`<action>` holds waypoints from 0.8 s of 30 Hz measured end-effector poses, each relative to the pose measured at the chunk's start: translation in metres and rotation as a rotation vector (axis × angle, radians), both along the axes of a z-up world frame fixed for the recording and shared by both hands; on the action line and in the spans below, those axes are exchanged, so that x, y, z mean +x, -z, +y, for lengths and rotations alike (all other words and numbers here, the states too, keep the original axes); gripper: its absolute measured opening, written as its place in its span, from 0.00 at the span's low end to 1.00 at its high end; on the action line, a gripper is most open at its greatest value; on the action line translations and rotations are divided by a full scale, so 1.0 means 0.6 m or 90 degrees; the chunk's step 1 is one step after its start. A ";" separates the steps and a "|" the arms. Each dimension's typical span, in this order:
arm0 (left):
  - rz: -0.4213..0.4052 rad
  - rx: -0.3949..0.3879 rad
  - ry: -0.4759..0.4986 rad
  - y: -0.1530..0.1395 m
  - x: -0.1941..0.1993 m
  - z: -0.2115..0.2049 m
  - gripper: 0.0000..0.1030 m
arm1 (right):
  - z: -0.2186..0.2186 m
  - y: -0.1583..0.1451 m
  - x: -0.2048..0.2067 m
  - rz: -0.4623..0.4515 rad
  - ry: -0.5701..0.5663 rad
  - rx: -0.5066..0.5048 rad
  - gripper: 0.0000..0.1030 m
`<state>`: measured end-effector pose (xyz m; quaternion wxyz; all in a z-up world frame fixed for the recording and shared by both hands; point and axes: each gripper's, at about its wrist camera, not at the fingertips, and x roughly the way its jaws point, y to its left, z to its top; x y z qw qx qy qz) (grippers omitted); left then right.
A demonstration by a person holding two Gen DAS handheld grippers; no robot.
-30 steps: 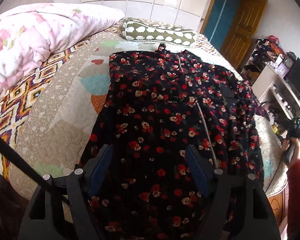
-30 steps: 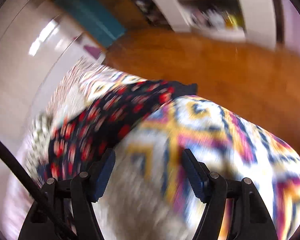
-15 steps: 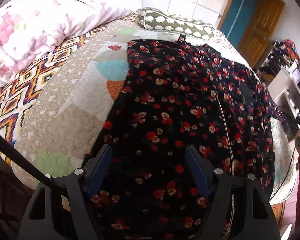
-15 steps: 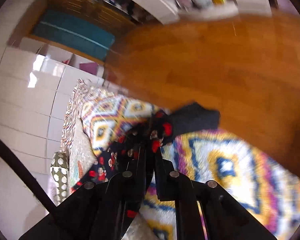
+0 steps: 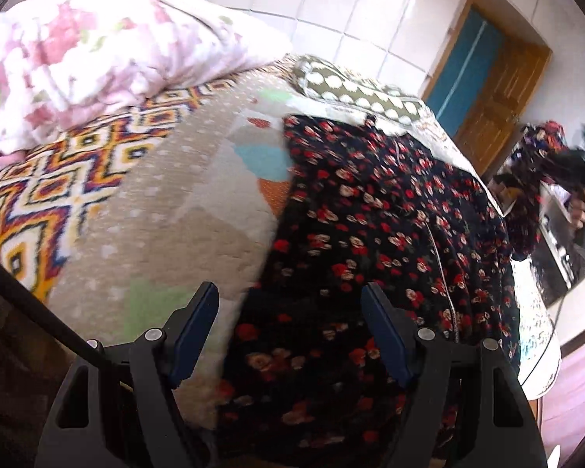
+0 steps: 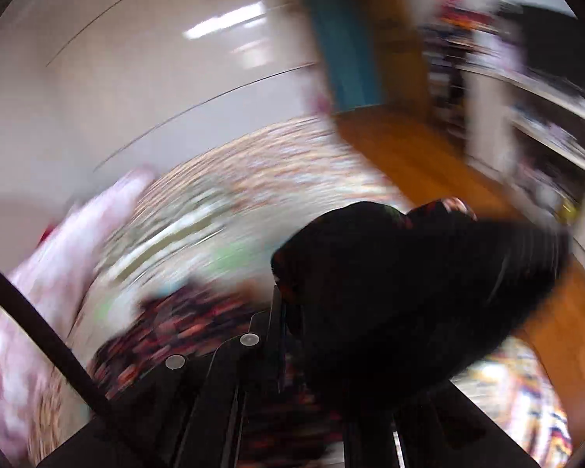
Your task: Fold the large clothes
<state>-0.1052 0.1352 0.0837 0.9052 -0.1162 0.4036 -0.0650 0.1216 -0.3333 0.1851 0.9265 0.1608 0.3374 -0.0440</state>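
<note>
A black dress with red and cream flowers lies spread on the bed, its hem toward me. My left gripper is open and empty, just above the dress's near left edge. My right gripper is shut on a dark sleeve of the dress and holds it lifted. In the left wrist view it shows at the far right with the sleeve hanging from it. The right wrist view is heavily blurred.
The bed has a patterned quilt. A pink floral duvet lies at the back left and a dotted pillow at the head. A wooden door and shelves stand to the right.
My right gripper closed on the sleeve at the bed's edge and has lifted it, swinging up. My left gripper has shifted left toward the dress's left edge, still open.
</note>
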 end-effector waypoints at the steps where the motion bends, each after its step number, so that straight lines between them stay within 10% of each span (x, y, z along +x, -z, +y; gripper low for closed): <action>1: -0.005 -0.001 -0.008 -0.002 -0.007 0.012 0.72 | 0.058 0.010 0.021 0.011 -0.044 -0.007 0.07; 7: -0.023 -0.007 -0.057 -0.004 -0.042 0.087 0.72 | 0.420 0.162 0.092 0.116 -0.265 -0.191 0.07; 10: -0.026 -0.011 -0.072 -0.002 -0.056 0.112 0.72 | 0.550 0.259 0.093 0.152 -0.292 -0.427 0.08; 16: -0.031 -0.014 -0.071 0.003 -0.069 0.124 0.72 | 0.701 0.345 -0.010 0.037 -0.398 -0.807 0.16; 19: -0.026 -0.017 -0.064 0.003 -0.061 0.110 0.72 | 0.713 0.326 -0.033 0.030 -0.416 -0.770 0.16; 24: -0.032 0.021 -0.047 -0.003 -0.060 0.085 0.73 | 0.574 0.214 -0.050 0.057 -0.332 -0.459 0.41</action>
